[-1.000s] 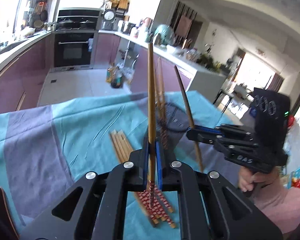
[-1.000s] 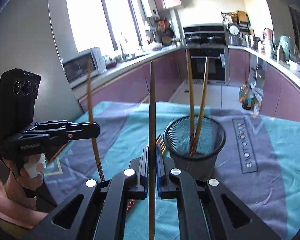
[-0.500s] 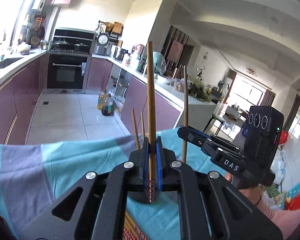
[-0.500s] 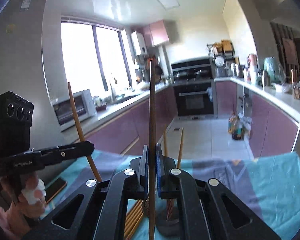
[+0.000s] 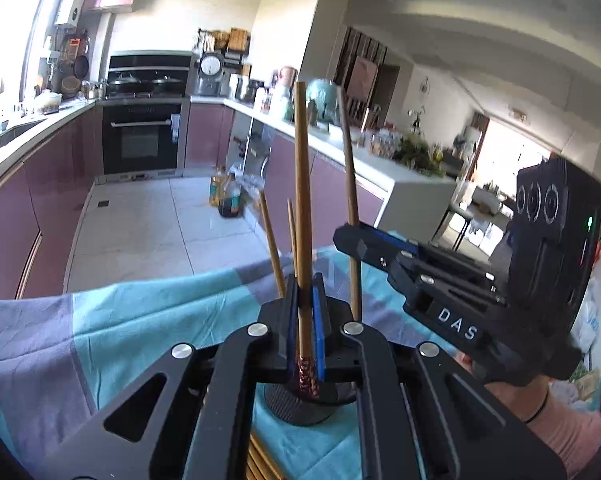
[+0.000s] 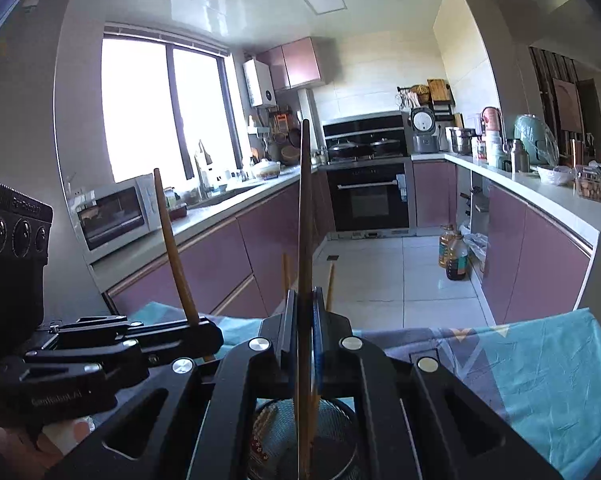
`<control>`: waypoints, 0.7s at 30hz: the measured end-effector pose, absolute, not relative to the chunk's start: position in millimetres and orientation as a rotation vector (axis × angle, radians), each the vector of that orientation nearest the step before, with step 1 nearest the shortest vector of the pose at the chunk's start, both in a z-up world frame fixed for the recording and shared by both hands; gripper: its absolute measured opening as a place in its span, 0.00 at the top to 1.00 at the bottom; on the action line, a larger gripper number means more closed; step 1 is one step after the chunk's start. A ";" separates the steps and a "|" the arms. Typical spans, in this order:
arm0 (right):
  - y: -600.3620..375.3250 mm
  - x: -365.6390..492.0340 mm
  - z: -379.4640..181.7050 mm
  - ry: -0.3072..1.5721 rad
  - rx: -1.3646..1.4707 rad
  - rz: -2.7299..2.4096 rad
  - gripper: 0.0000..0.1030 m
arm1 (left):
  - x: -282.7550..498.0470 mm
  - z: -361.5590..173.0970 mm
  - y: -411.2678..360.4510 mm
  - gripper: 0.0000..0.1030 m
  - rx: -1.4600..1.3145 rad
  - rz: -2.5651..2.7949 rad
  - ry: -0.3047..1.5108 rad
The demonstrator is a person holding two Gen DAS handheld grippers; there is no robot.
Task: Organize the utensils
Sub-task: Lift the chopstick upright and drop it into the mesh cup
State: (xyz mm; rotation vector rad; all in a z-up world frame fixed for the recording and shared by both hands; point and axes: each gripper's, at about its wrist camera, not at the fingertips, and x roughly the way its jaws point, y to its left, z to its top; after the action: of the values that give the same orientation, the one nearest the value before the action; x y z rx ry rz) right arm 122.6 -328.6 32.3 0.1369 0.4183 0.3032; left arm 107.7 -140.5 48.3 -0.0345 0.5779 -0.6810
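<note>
My left gripper (image 5: pixel 304 312) is shut on a wooden chopstick (image 5: pixel 302 200) held upright, its red patterned end just above the black mesh holder (image 5: pixel 300 404). My right gripper (image 6: pixel 303 320) is shut on a second chopstick (image 6: pixel 305 220), also upright, its lower end hanging into the mesh holder (image 6: pixel 276 436). Two chopsticks (image 5: pixel 274 248) stand in the holder. The right gripper (image 5: pixel 350 238) shows in the left wrist view; the left gripper (image 6: pixel 204 332) shows in the right wrist view.
A teal and grey cloth (image 5: pixel 100 320) covers the table. More chopsticks (image 5: pixel 260 460) lie on it under my left gripper. Purple kitchen cabinets (image 6: pixel 220 264), an oven (image 5: pixel 142 140) and oil bottles (image 6: pixel 452 252) on the floor are beyond the table.
Both grippers have moved in over the mesh holder with their chopsticks, which have come lower toward its opening. The views have tilted up from the table to the kitchen.
</note>
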 end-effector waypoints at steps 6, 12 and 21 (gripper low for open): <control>-323.5 120.1 20.3 0.520 0.110 0.305 0.94 | 116.7 23.9 -150.0 0.93 -0.002 -0.700 0.655; -318.3 127.5 8.3 0.649 0.091 0.308 0.94 | 131.6 6.7 -157.8 0.93 0.012 -0.702 0.717; -317.8 129.1 -2.1 0.674 0.113 0.290 0.85 | 146.3 -4.4 -152.4 0.79 0.000 -0.670 0.739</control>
State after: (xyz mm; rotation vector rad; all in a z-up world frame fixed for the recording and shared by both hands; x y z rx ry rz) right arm 129.1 -317.8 -2.1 0.1128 0.6739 0.2901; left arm 146.3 -152.4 -4.4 -0.0001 0.7393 -0.6697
